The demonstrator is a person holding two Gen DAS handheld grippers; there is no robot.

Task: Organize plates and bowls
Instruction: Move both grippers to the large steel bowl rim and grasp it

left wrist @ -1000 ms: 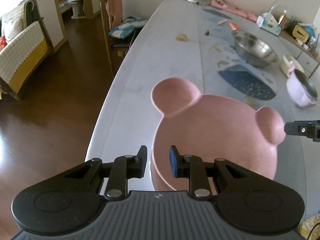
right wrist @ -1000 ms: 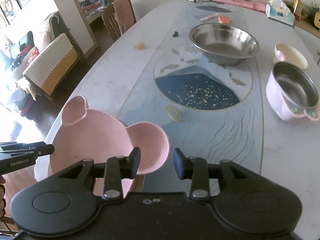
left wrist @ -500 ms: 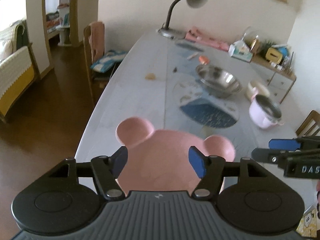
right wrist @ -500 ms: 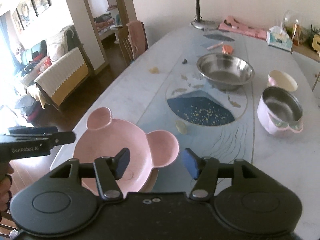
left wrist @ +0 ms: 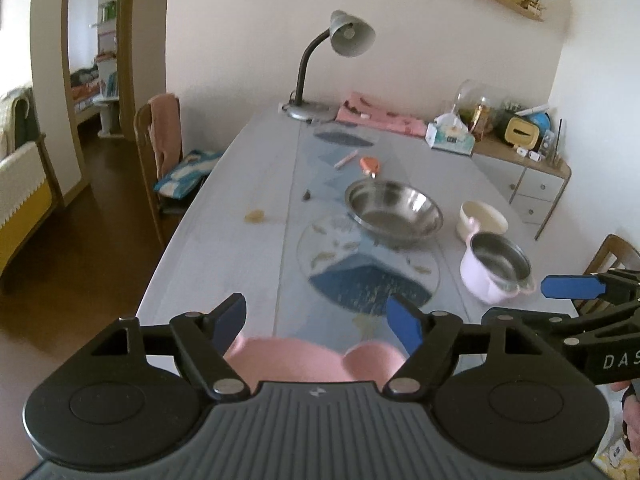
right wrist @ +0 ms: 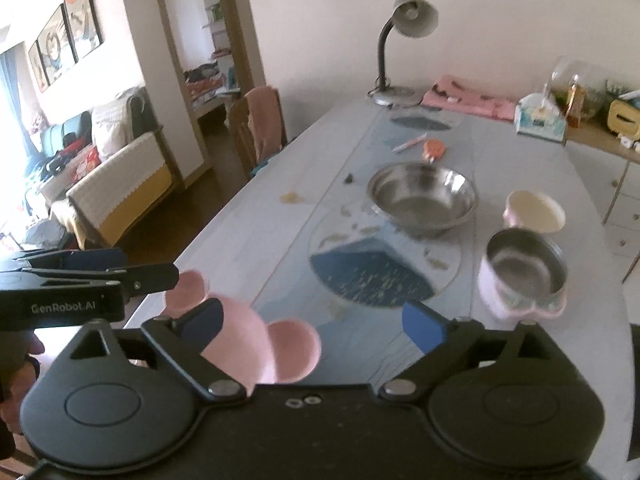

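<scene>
Left claw [left wrist: 316,320]: fingers spread wide, nothing between them, positioned above the near end of the tabletop [left wrist: 224,240]. It also appears at the left edge of the right wrist view [right wrist: 100,276], seen side-on.

Right claw [right wrist: 316,324]: fingers spread wide, holding nothing. In the left wrist view it enters from the right edge of the frame [left wrist: 576,292], with one blue pad [left wrist: 568,286] visible.

Pink bear-shaped plate [left wrist: 304,360]: lies on the near end of the tabletop, at the bottom centre of the left wrist view, largely hidden behind the claw body. In the right wrist view the plate [right wrist: 248,344] sits at lower left, its round ears pointing toward the frame centre. It is blurred in both views.

Steel bowl [left wrist: 394,210]: stands upright at mid-tabletop, in the centre of the frame, at the far rim of a round blue mat [left wrist: 360,284].

Pink-sided pot [left wrist: 494,268]: stands right of the mat, steel interior visible. A cream cup [left wrist: 482,216] stands just behind it; whether they touch cannot be determined.

Far end of the tabletop, upper part of the frame: a grey desk lamp [left wrist: 320,64], a folded pink cloth [left wrist: 380,118] and a tissue box [left wrist: 450,138]. A wooden chair [left wrist: 158,152] stands along the left edge.
</scene>
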